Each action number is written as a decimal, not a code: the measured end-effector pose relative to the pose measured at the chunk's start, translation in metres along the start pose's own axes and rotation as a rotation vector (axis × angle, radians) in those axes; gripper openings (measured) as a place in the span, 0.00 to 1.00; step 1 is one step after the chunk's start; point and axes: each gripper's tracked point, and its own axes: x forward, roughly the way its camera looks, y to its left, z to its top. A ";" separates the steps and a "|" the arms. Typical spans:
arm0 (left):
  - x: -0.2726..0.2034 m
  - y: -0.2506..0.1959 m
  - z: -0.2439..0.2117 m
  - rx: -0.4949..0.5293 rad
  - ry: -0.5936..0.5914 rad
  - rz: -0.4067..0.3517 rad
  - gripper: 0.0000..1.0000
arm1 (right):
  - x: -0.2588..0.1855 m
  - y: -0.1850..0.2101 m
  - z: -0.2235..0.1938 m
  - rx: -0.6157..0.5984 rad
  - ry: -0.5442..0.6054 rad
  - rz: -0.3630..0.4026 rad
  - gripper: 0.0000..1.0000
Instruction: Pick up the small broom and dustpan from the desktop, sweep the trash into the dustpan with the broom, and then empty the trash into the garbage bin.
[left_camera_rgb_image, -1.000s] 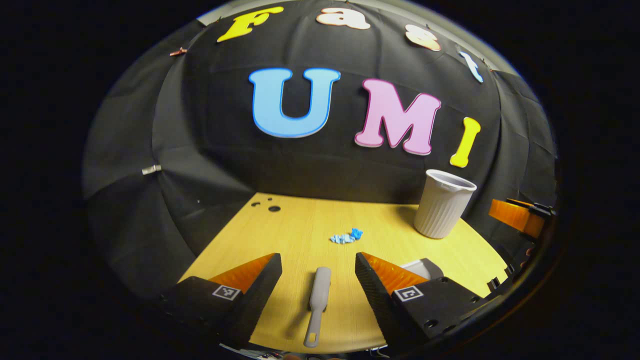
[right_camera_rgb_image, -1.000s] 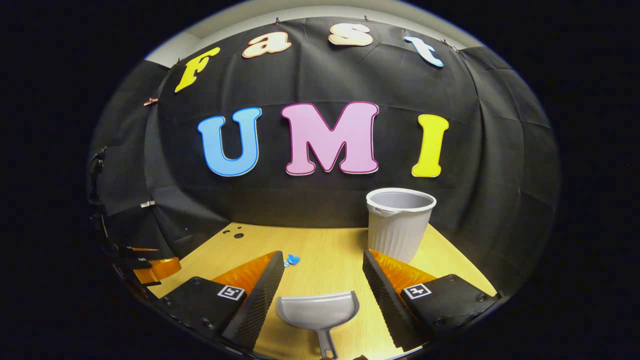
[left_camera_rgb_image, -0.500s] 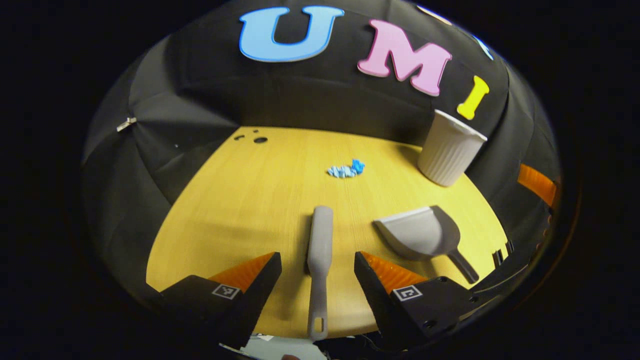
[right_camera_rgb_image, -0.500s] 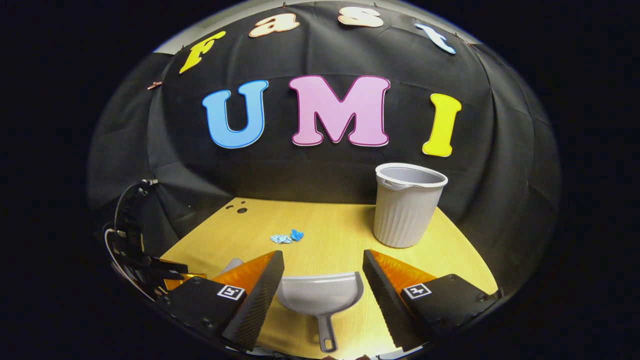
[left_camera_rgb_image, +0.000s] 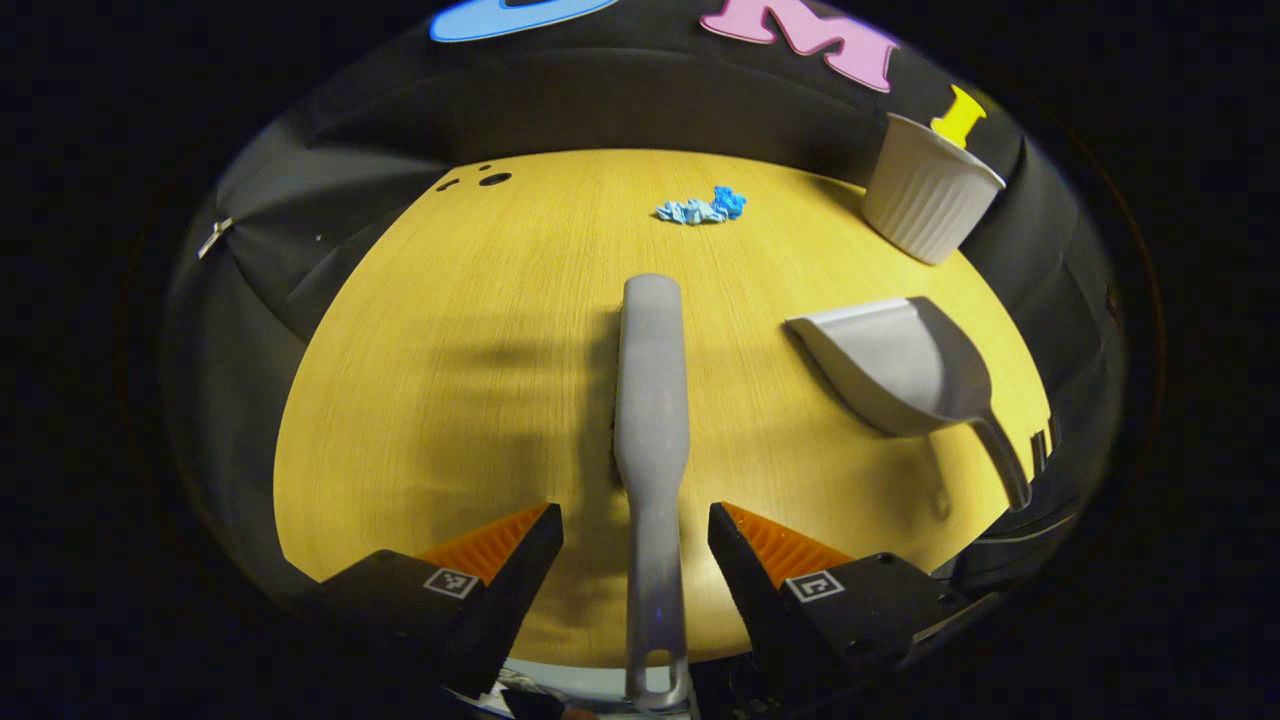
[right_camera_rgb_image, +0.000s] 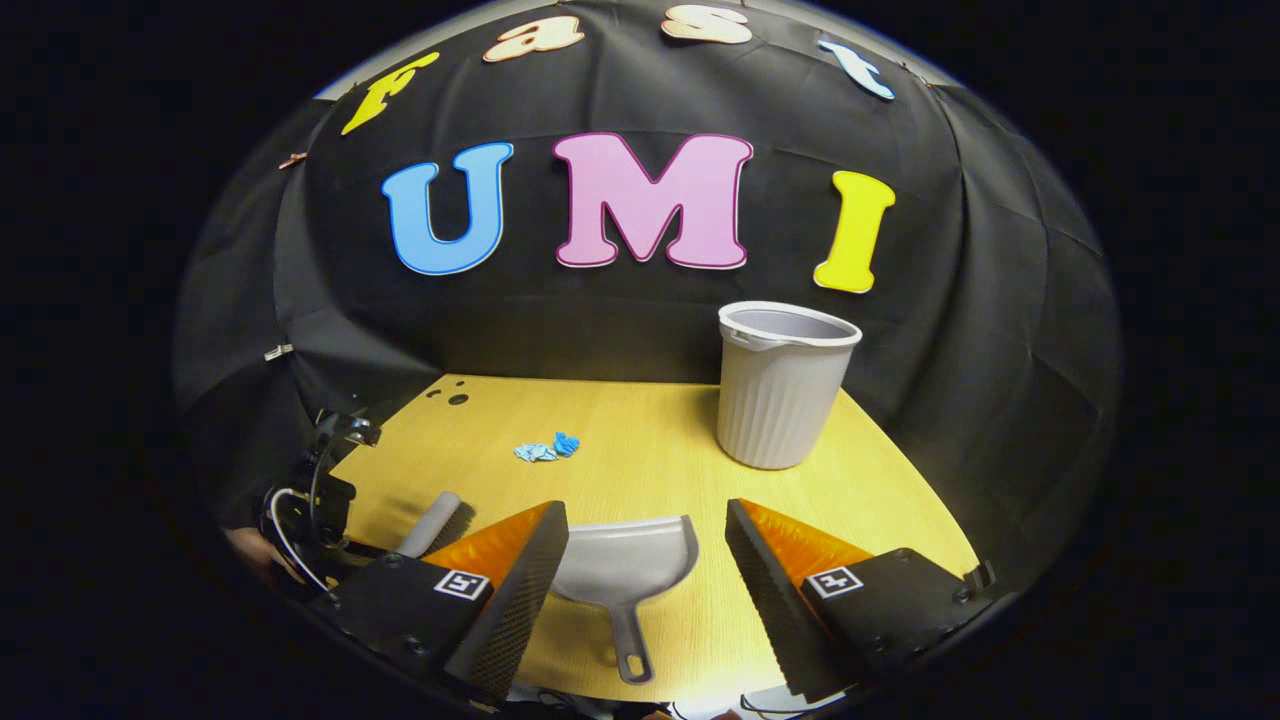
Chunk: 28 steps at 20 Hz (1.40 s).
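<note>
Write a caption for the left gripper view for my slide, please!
Open left gripper straddles the broom handle, dustpan lying alongside.

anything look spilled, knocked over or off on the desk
Only the blue trash, a small crumpled heap loose on the desktop. The bin stands upright; broom and dustpan lie flat, undamaged.

Bare desktop (left_camera_rgb_image: 450, 380) left of broom (left_camera_rgb_image: 650, 390)

In your right gripper view, your left finger (right_camera_rgb_image: 510, 590) covered most of the broom (right_camera_rgb_image: 430, 522), and the blue trash (right_camera_rgb_image: 548, 449) ahead looked too tiny to identify.
</note>
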 end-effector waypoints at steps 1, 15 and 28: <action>0.007 0.001 -0.002 0.015 0.015 0.010 0.95 | -0.003 -0.002 -0.002 0.003 0.005 -0.009 0.99; 0.031 -0.007 0.011 0.036 0.075 0.010 0.36 | -0.013 -0.019 -0.025 0.054 0.078 -0.066 0.98; -0.012 -0.002 0.028 -0.009 -0.112 -0.046 0.31 | 0.007 0.009 -0.089 0.098 0.325 0.030 0.99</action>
